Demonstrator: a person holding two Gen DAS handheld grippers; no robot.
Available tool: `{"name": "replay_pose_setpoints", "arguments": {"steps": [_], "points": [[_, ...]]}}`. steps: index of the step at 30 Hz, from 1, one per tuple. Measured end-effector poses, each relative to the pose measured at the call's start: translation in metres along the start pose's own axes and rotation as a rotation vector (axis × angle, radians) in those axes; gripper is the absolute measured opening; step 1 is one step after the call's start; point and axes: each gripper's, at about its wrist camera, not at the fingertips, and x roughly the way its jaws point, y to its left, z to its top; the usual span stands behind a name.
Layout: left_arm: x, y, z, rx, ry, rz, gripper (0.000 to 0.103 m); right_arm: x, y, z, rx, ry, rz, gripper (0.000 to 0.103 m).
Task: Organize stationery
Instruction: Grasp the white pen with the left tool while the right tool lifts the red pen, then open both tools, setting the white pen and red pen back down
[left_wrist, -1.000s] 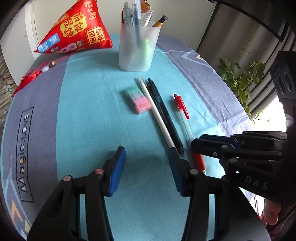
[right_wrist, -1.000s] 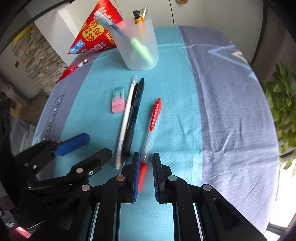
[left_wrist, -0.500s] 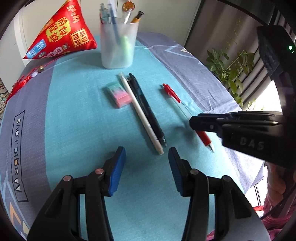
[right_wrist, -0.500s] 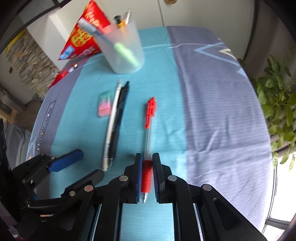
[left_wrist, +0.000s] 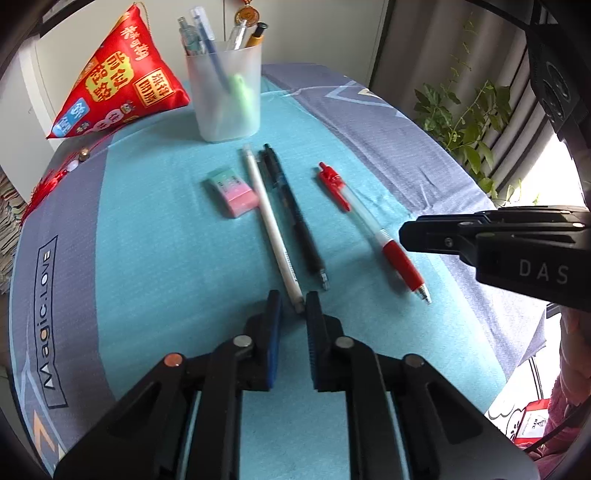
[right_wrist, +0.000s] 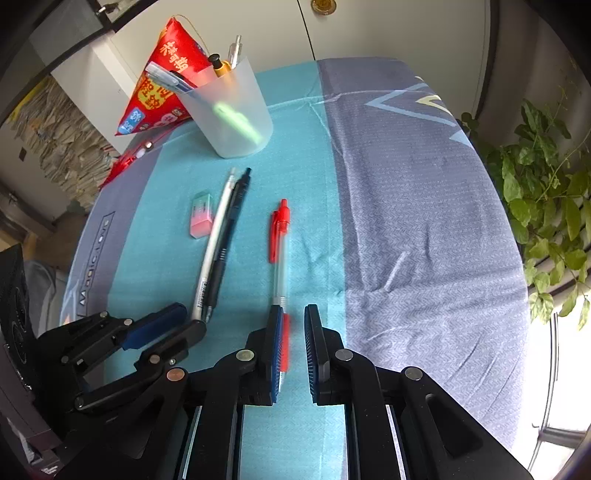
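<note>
A red pen (left_wrist: 369, 218) (right_wrist: 279, 254), a white pen (left_wrist: 271, 225) (right_wrist: 214, 240), a black pen (left_wrist: 295, 218) (right_wrist: 227, 240) and a green-pink eraser (left_wrist: 232, 191) (right_wrist: 201, 216) lie on the teal cloth. A frosted pen cup (left_wrist: 225, 90) (right_wrist: 229, 114) with several pens stands behind them. My left gripper (left_wrist: 293, 306) (right_wrist: 166, 325) has its jaws narrowed around the white pen's near tip, with a small gap. My right gripper (right_wrist: 293, 321) (left_wrist: 417, 232) is slightly open; the red pen's grip lies between its jaws, against the left pad.
A red triangular pouch (left_wrist: 122, 79) lies at the back left beside the cup. The table's grey-blue cloth (right_wrist: 424, 206) drops off at the right, where a leafy plant (right_wrist: 546, 199) stands. Stacked papers (right_wrist: 55, 140) are beyond the left edge.
My left gripper's jaws have narrowed from wide open and moved up to the white pen's tip. My right gripper has loosened from its tight hold on the red pen, which lies on the cloth.
</note>
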Motion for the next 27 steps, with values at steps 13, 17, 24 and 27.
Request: {"name": "replay_pose_setpoints", "arguments": {"steps": [13,17,24,27], "points": [[0.011,-0.013,0.013,0.016,-0.015,0.109,0.009,0.017,0.011,-0.002,-0.014,0.046,-0.018,0.020],[0.013,-0.010,0.014,0.006,-0.012,0.104,0.008,0.017,0.017,-0.001,-0.048,0.014,-0.082,0.025],[-0.016,0.002,-0.019,-0.007,0.016,0.018,0.005,0.004,0.008,-0.013,-0.063,0.014,-0.063,0.012],[-0.026,0.006,-0.045,-0.006,0.055,-0.016,0.006,-0.005,0.008,-0.025,-0.099,0.031,-0.055,0.012]]}}
